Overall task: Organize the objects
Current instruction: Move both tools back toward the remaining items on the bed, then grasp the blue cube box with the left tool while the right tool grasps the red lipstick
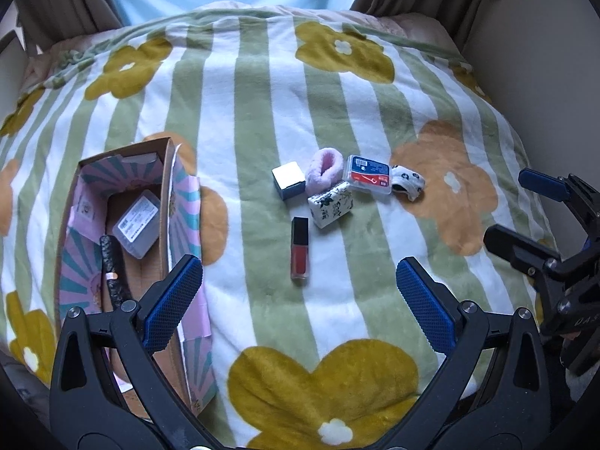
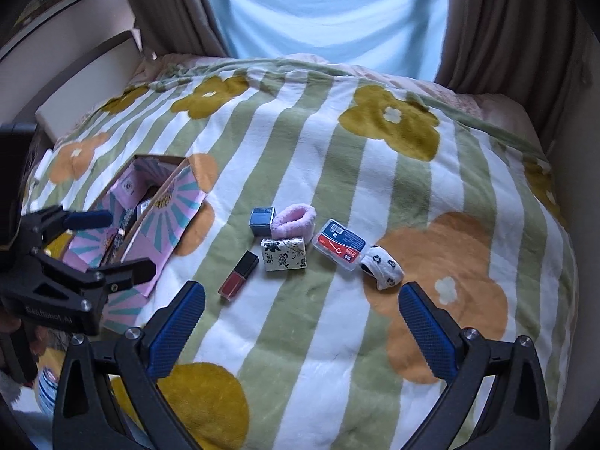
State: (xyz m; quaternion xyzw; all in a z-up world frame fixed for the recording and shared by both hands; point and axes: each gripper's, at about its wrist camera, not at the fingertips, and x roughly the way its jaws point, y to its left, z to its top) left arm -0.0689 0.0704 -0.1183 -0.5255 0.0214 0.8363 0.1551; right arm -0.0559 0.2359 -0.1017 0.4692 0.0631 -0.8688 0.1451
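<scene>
Both the left gripper (image 1: 299, 309) and right gripper (image 2: 302, 328) hover with jaws wide apart and empty, presumably choosing among the loose lipstick (image 1: 299, 247) cluster bound for the open box (image 1: 165, 187) on the bed (image 1: 262, 93).

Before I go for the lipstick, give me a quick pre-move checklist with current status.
1. Left gripper open, holding nothing: ok.
2. Right gripper open, holding nothing: ok.
3. Lipstick lying flat on the blanket, apart from the floral box: ok.
4. Nothing between the left gripper and the lipstick: ok.
5. Carton open, with room beside the clear case: ok.
6. Lipstick cap tight: cannot tell.
</scene>
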